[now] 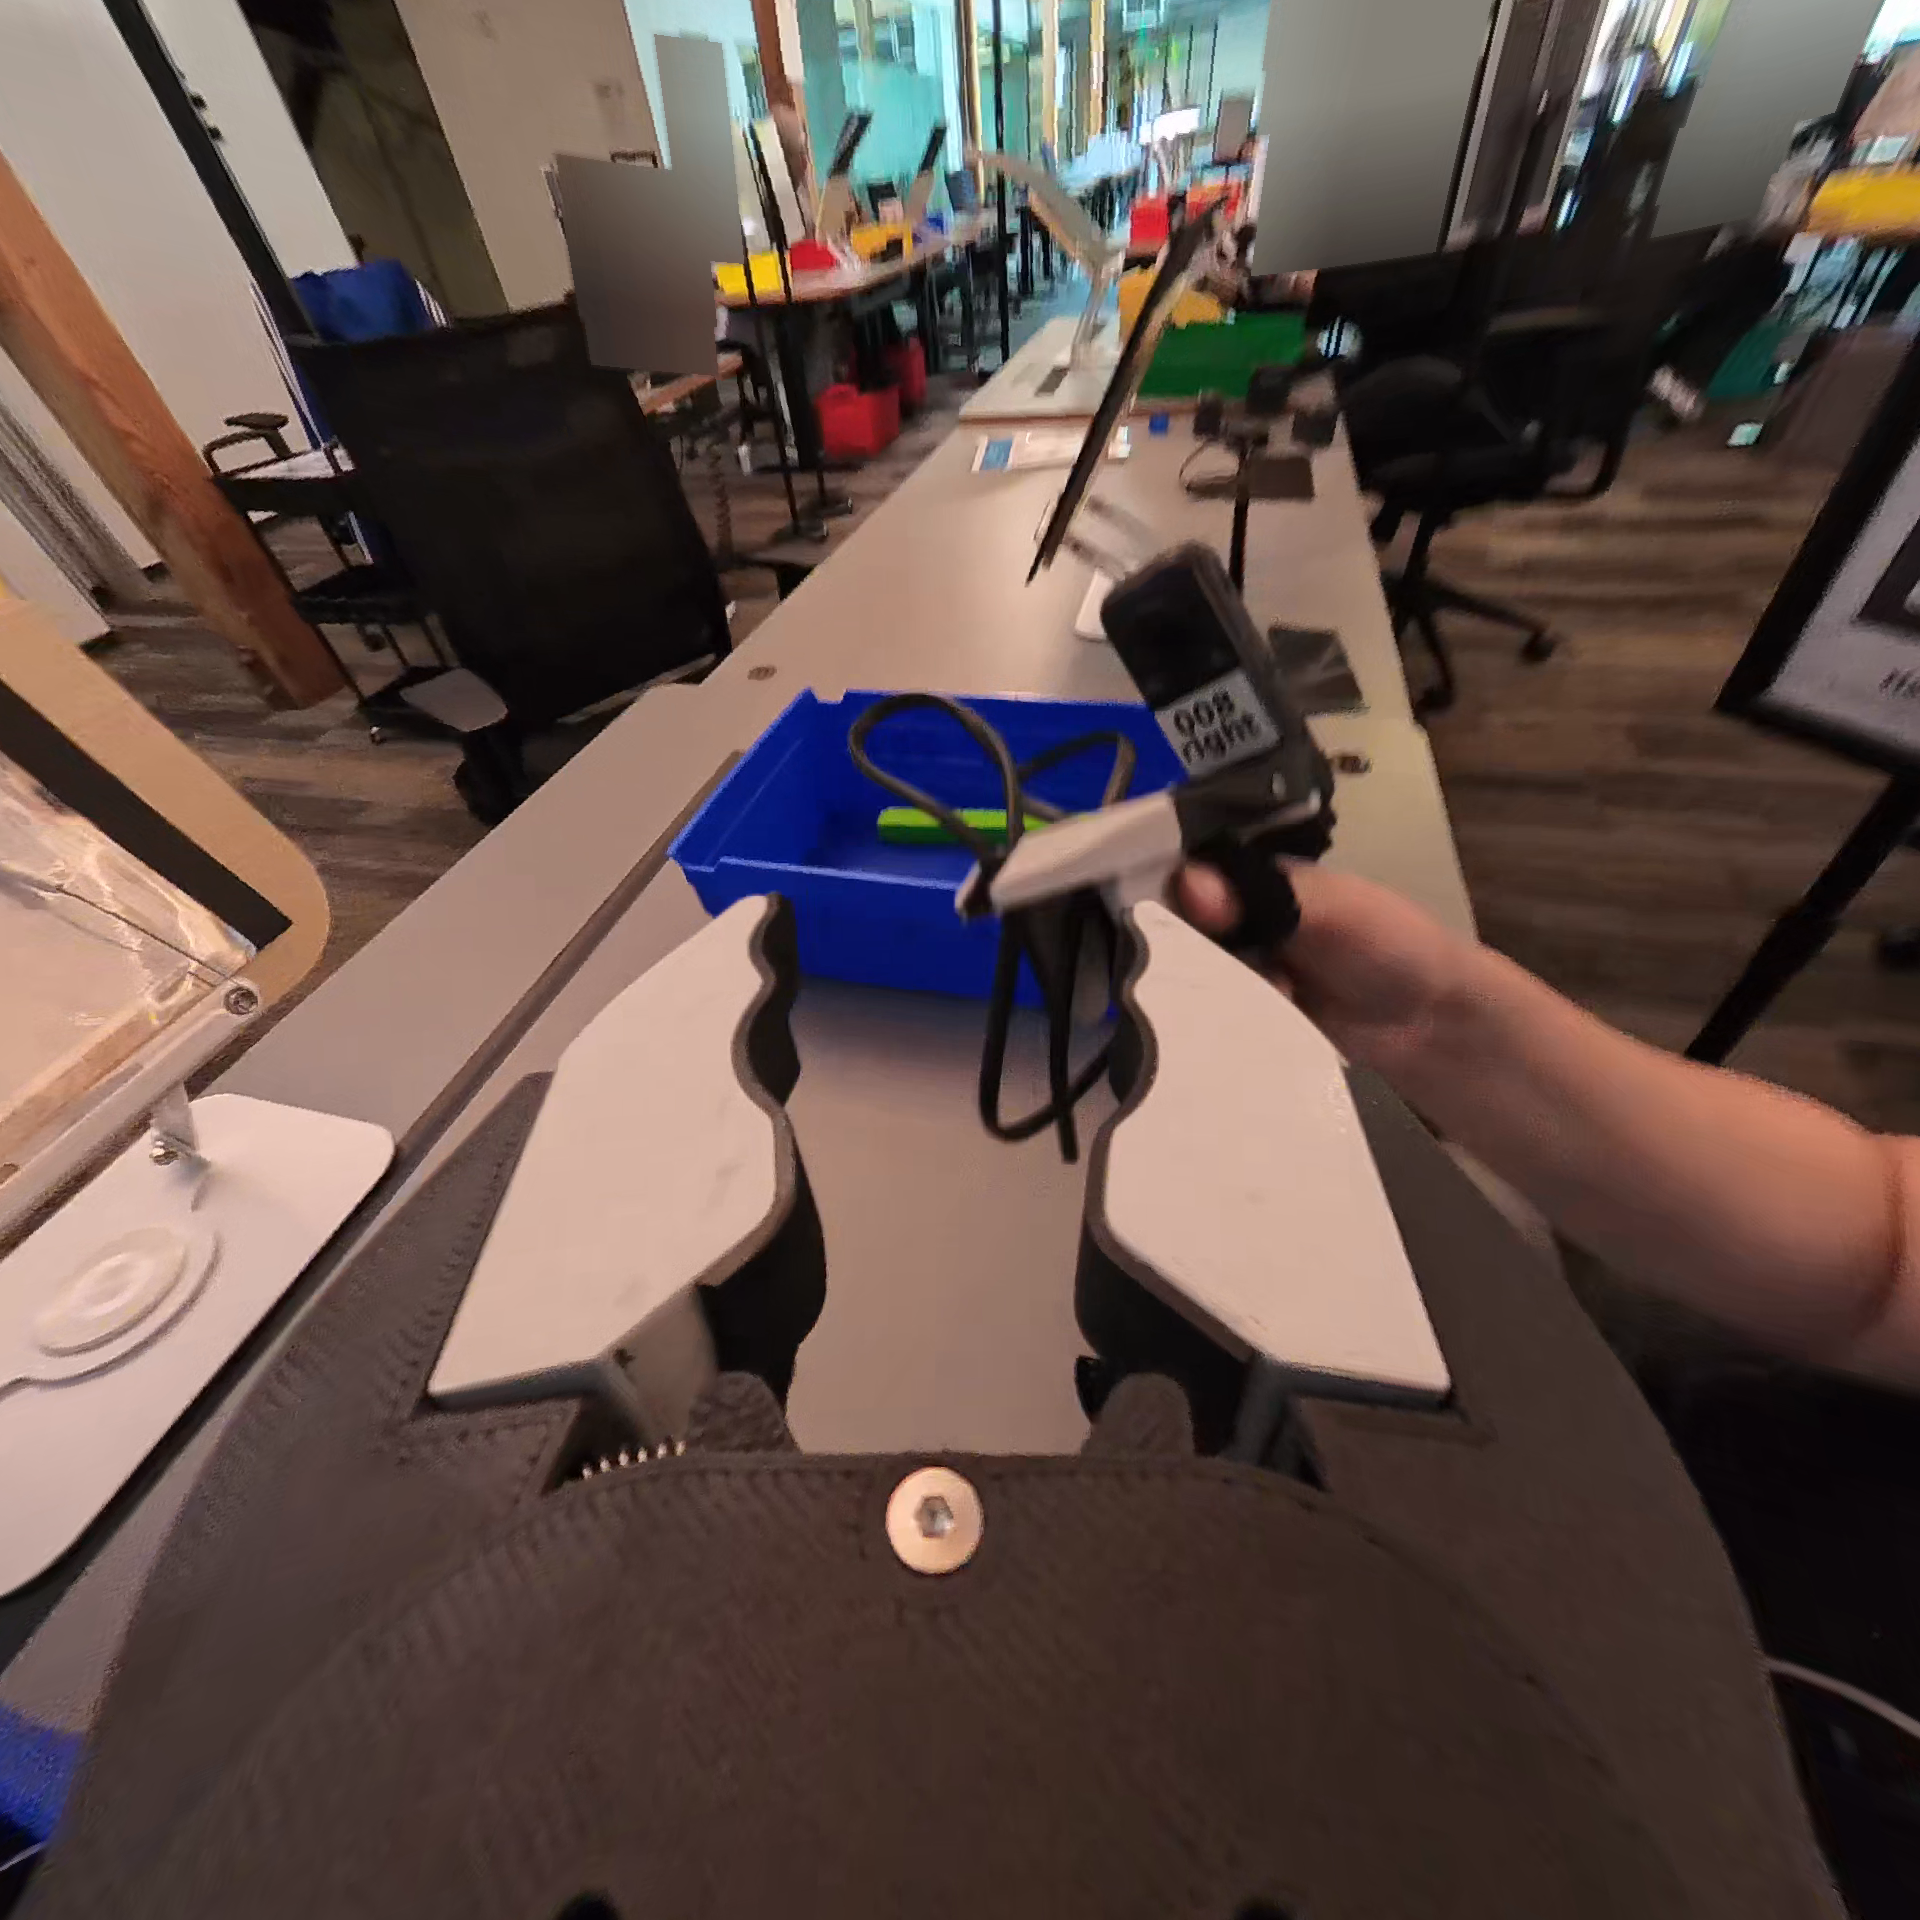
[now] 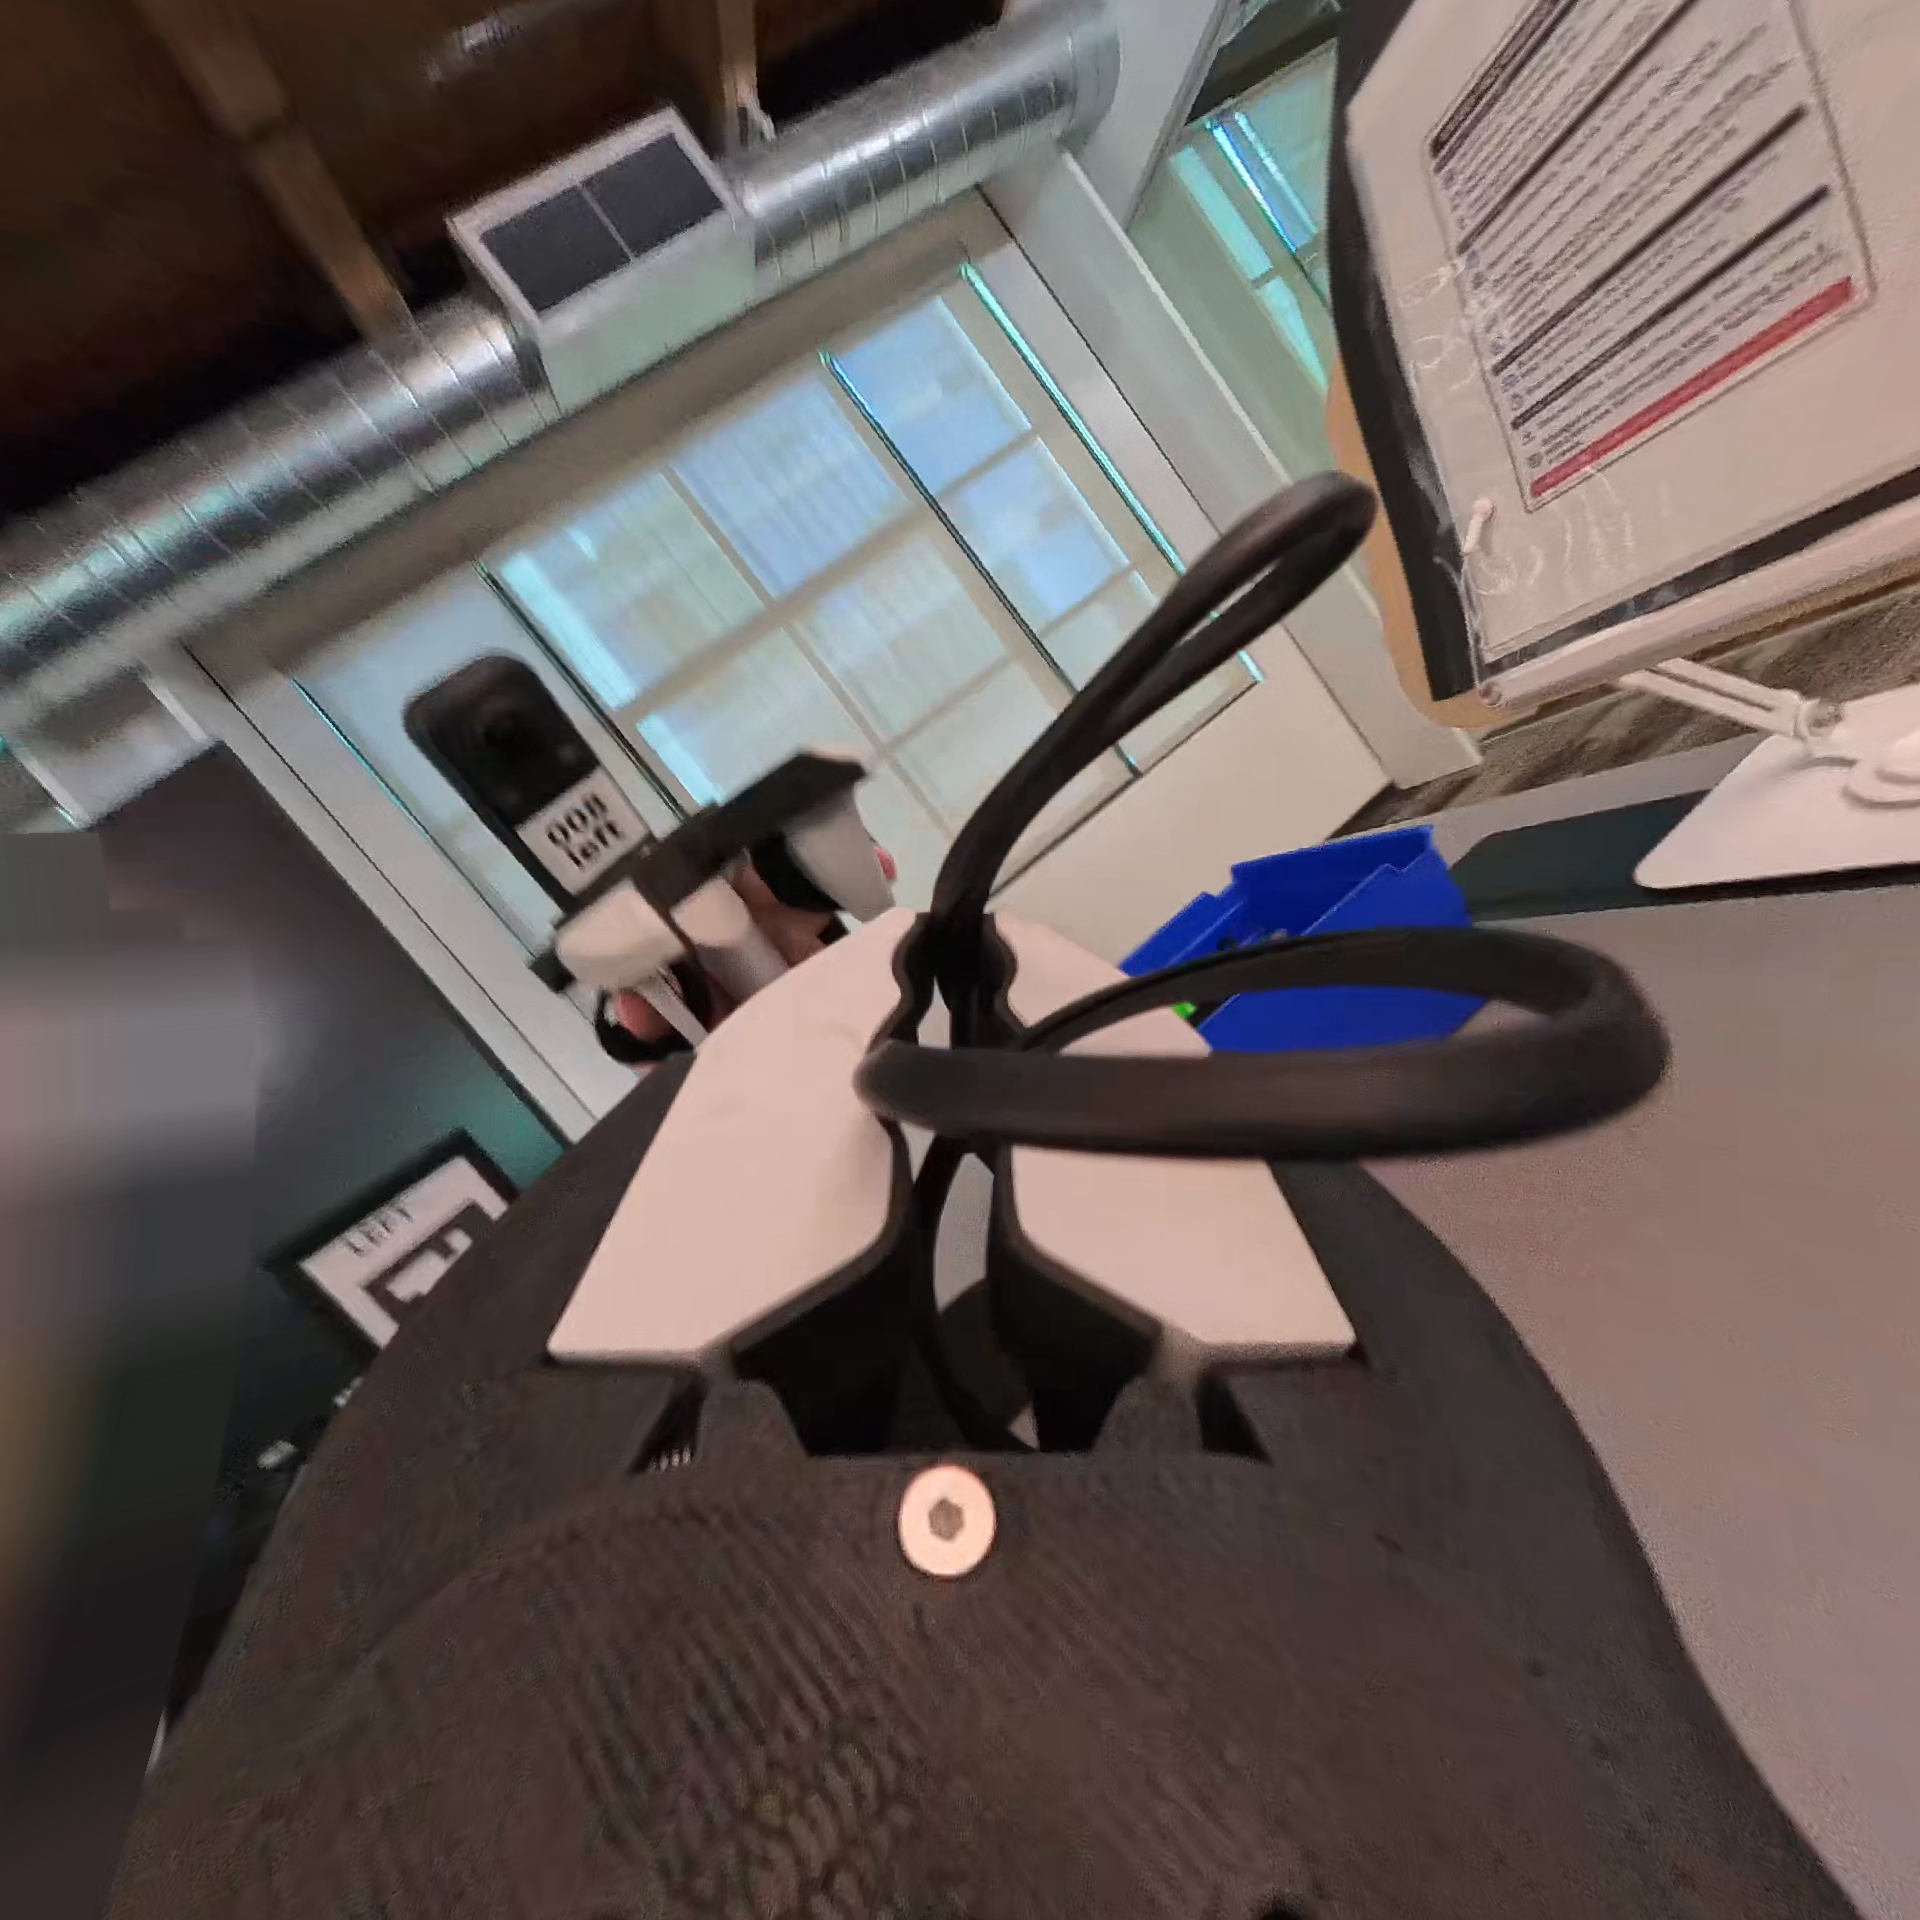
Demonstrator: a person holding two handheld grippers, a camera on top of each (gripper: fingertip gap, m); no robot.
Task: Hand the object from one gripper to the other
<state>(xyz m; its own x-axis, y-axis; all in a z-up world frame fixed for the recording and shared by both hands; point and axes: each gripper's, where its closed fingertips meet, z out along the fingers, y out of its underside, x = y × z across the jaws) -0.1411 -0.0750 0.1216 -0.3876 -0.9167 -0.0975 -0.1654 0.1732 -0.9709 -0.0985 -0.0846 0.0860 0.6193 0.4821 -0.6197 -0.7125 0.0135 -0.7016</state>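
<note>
Black cable [image 2: 1247,1081] looped, clamped between right gripper [image 2: 951,977] tips, left gripper [image 1: 951,935] spread wide, empty, above blue bin [image 1: 790,831]

Black cable [image 1: 1013,935], blue bin [image 1: 831,894] (green marker [image 1: 940,826] inside) — grey-white tongs [image 1: 951,966].

Black cable [image 2: 1247,1101], thin, rubbery, bunched into several loops. Pinched mid-bundle, held in the air above the grey desk. One loop stands up, another sweeps out sideways, the rest [image 1: 1029,1039] hangs down with a loose end at the bottom.
</note>
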